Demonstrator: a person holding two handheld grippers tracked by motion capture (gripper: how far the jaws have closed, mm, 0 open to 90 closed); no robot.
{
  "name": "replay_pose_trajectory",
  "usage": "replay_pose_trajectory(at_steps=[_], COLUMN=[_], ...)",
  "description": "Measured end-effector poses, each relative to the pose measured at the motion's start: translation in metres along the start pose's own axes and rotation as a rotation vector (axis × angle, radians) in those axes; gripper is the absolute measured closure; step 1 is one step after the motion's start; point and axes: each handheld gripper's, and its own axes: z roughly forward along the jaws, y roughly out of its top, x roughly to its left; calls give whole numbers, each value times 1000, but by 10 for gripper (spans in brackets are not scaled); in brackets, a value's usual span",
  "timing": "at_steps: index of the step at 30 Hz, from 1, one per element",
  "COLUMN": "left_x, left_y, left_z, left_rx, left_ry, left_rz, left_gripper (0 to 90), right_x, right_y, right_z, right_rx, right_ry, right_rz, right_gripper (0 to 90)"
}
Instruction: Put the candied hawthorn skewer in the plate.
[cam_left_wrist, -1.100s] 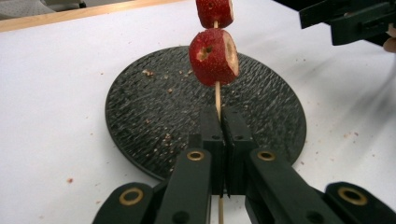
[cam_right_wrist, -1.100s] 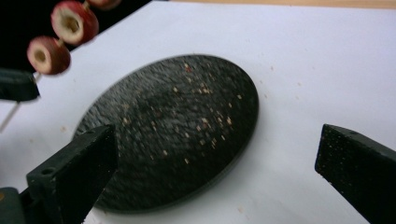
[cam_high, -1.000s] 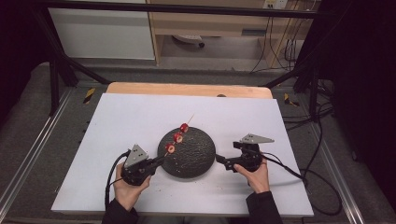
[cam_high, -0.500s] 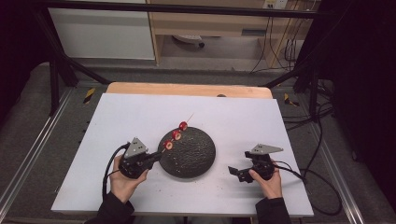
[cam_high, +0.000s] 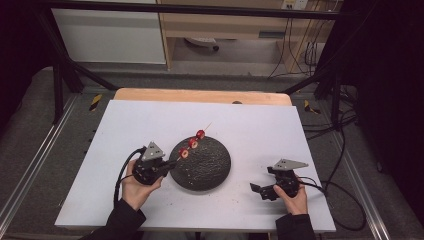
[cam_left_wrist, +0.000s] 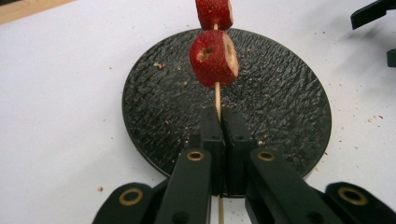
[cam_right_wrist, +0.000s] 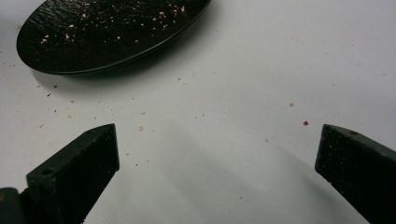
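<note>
Skewer (cam_left_wrist: 217, 95) with three red fruit slices (cam_high: 192, 143) is pinched in your left tongs (cam_left_wrist: 219, 116) above the black plate (cam_left_wrist: 289, 93); your right tongs (cam_right_wrist: 215, 154) stand spread, empty, beside it on the table (cam_high: 300, 130), so threading looks done.

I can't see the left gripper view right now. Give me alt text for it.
The left claw is shut on a thin wooden skewer that runs up the frame, carrying two red fruit pieces. Below it lies a round black textured plate dotted with crumbs, on a white table.
</note>
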Motion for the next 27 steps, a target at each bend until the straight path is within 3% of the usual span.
replay_pose_trajectory(at_steps=[15,27], left_x=[-16,-16], left_y=[3,-9], left_z=[31,49], left_rx=[75,146], left_ry=[6,25], left_rz=[15,-17], left_gripper=[885,885], right_x=[0,-2], right_y=[-1,-2], right_z=[-3,-4], right_rx=[-4,-8], right_ry=[1,7], right_rz=[3,1], right_gripper=[6,6])
